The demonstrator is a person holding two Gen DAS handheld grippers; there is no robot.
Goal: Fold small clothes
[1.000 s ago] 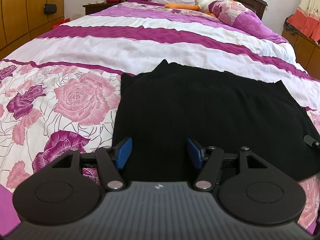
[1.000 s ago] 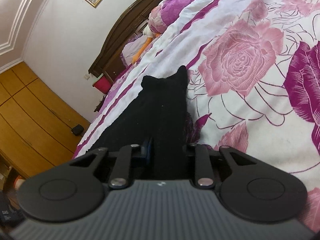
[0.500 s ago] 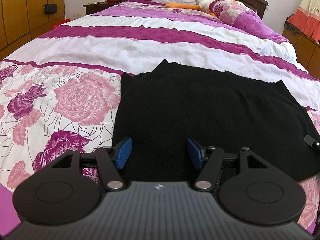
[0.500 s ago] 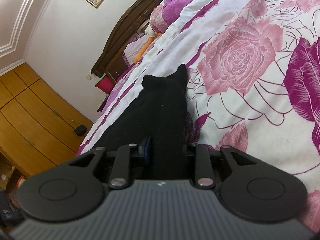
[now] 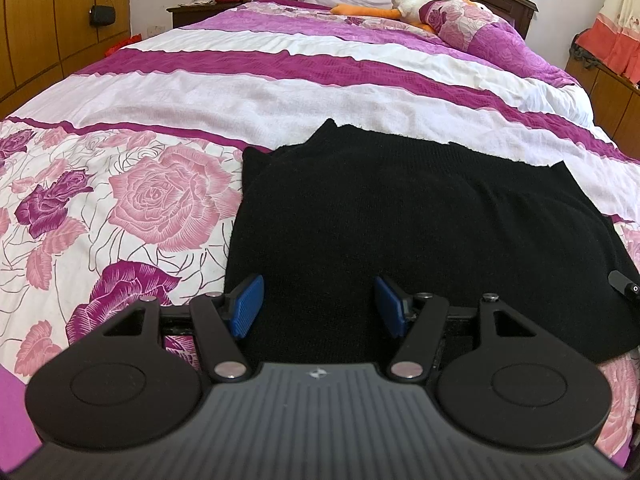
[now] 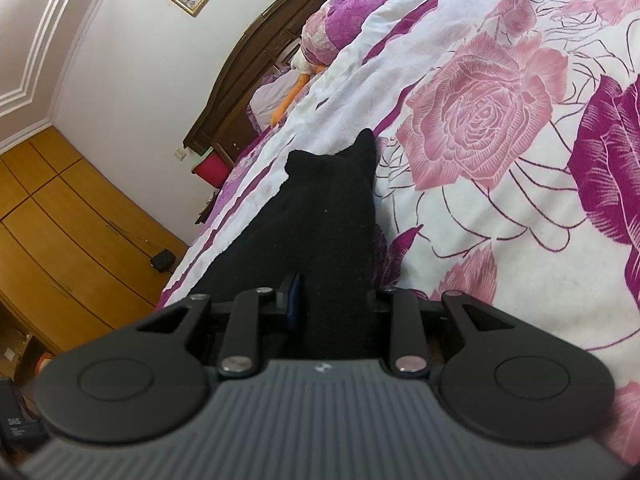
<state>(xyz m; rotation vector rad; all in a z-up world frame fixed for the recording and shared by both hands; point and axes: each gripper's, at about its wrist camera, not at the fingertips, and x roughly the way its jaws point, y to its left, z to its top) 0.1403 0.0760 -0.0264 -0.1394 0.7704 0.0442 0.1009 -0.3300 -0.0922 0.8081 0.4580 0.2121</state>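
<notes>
The black garment [image 6: 320,240] hides the right tongs' [image 6: 332,312] far pad, so contact is unclear.

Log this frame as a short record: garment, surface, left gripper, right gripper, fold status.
garment: black knit garment, lying flat
surface: floral bedspread
left gripper: left gripper open, low over the garment's near edge, nothing pinched
right gripper: right gripper shut on the garment's edge
fold status: cannot tell how many layers
</notes>
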